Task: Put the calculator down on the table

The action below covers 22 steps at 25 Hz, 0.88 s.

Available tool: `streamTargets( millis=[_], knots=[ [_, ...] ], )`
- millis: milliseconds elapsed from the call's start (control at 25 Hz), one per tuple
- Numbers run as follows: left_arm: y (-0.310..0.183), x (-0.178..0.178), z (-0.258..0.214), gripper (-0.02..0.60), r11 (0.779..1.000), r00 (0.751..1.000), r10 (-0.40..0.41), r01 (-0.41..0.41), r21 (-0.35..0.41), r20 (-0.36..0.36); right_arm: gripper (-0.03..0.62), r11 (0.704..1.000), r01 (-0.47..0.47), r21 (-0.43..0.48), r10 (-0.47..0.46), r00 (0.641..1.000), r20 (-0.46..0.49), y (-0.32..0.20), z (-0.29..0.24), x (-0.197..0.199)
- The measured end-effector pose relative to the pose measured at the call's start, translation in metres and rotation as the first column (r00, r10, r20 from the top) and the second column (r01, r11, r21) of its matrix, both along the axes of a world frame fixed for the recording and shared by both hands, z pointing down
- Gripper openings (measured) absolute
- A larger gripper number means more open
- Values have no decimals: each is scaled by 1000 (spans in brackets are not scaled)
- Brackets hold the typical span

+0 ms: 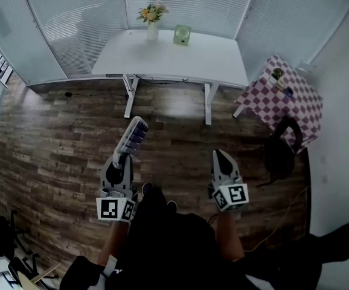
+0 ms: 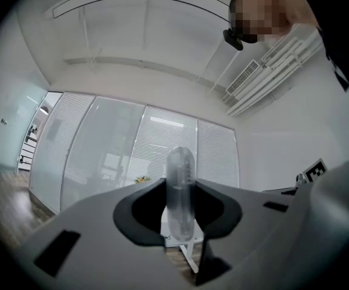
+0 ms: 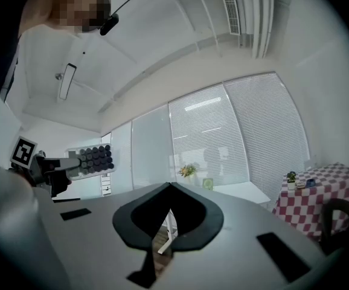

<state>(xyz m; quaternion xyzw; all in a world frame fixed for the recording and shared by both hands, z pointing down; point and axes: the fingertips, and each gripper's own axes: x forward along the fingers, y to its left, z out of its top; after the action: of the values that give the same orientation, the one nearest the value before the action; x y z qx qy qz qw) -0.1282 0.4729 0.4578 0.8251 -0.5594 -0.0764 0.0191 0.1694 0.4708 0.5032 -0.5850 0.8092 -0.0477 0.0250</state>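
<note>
The calculator (image 1: 133,136), white with dark keys, sticks forward out of my left gripper (image 1: 121,160), which is shut on its near end. In the left gripper view the calculator (image 2: 180,180) shows edge-on, upright between the two pads. In the right gripper view the same calculator (image 3: 94,160) appears at the far left, keys facing the camera. My right gripper (image 1: 218,154) is level beside the left one, shut with nothing in it; its tips meet in the right gripper view (image 3: 170,185). The white table (image 1: 192,59) stands far ahead, by the window blinds.
A vase of flowers (image 1: 152,17) and a small green object (image 1: 182,35) stand at the table's back edge. A checkered side table (image 1: 283,95) and a dark chair (image 1: 280,153) are at the right. Wood floor (image 1: 60,144) lies between me and the table.
</note>
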Motion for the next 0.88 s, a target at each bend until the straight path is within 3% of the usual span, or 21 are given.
streamTargets(
  millis=[880],
  knots=[
    [-105,33,23,100,999,999,47,-48,-9,-25,6,1000,8,9,-8,1000,-26,-81,14,21]
  ],
)
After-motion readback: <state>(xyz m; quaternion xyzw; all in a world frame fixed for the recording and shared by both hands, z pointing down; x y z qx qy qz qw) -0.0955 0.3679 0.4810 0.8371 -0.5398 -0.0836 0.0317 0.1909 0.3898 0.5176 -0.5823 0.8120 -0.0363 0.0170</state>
